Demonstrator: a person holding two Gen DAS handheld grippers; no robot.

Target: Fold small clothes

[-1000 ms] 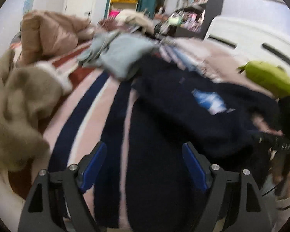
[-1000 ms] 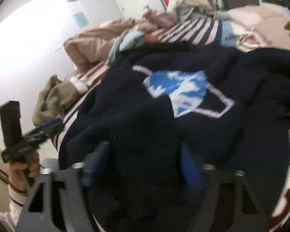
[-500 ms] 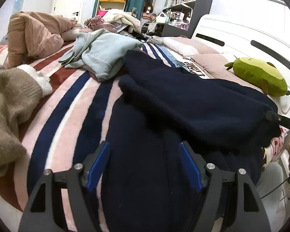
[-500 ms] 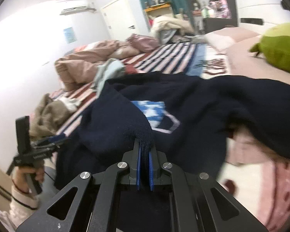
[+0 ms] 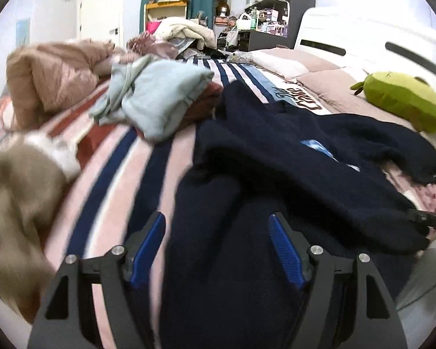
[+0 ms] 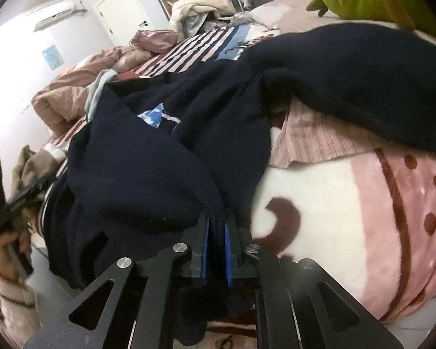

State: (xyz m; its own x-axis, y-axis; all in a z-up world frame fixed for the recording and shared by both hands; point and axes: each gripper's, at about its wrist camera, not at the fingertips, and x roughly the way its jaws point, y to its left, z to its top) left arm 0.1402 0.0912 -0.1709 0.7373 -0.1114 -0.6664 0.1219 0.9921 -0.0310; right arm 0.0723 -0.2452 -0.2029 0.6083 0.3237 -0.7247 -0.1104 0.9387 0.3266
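Note:
A navy sweater [image 5: 276,151] with a blue-and-white print [image 6: 154,116] lies crumpled across the striped bed cover [image 5: 110,174]. My right gripper [image 6: 217,226] is shut on a thick fold of the sweater's edge, and the cloth bunches between its blue pads [image 6: 206,247]. That gripper's tip shows at the right edge of the left wrist view [image 5: 430,221]. My left gripper [image 5: 216,216] is open above the sweater's near part, its pads [image 5: 148,247] not pressing the cloth. In the right wrist view a hand holds the left gripper [image 6: 3,203] at the far left.
A light blue garment [image 5: 160,101], a tan garment [image 5: 14,203] and a brown-pink duvet [image 5: 52,87] lie to the left. A green plush toy [image 5: 401,101] rests by the white headboard [image 5: 363,35]. A pink-and-white blanket [image 6: 334,203] covers the bed's right side.
My right gripper's jaws went from standing open around the navy fold to shut on it, then drew it sideways. My left gripper stayed open and shifted over the sweater.

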